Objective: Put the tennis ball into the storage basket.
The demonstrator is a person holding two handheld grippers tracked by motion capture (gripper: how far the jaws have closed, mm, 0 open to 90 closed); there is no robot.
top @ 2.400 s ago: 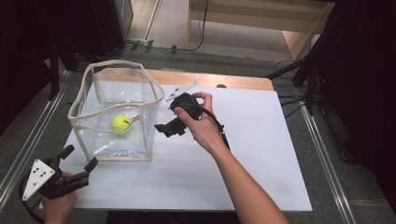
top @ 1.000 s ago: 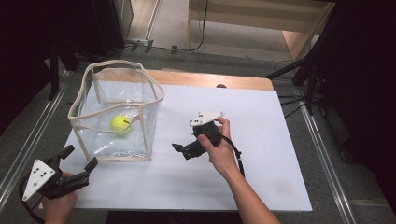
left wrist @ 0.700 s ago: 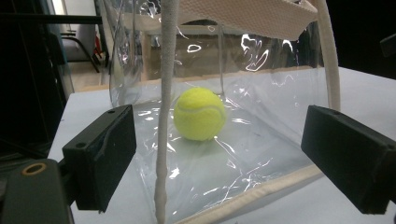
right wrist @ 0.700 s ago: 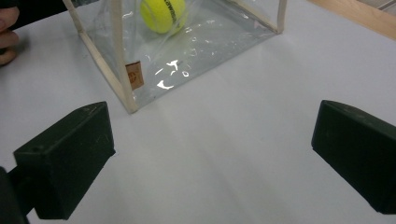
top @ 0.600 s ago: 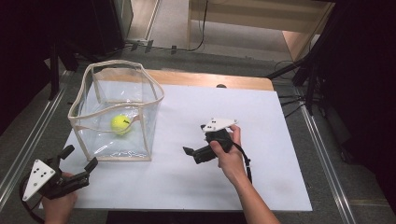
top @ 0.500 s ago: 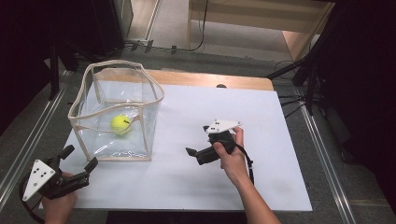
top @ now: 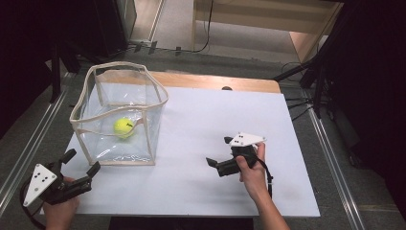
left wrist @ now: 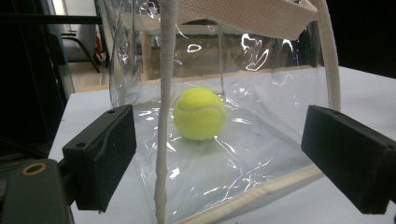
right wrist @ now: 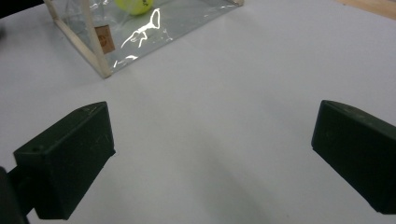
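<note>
The right hand-held gripper (top: 216,165) has drawn back from the clear bag (top: 119,115) toward the bench's near edge, jaws wide and empty. The tennis ball (top: 124,127) lies inside the bag near the left edge, so the drop looks done. The left hand-held gripper (top: 79,167) waits open at the near-left corner.

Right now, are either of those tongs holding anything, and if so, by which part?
Nothing is held. The left tongs and right tongs both stand open; the tennis ball lies inside the clear bag.
</note>
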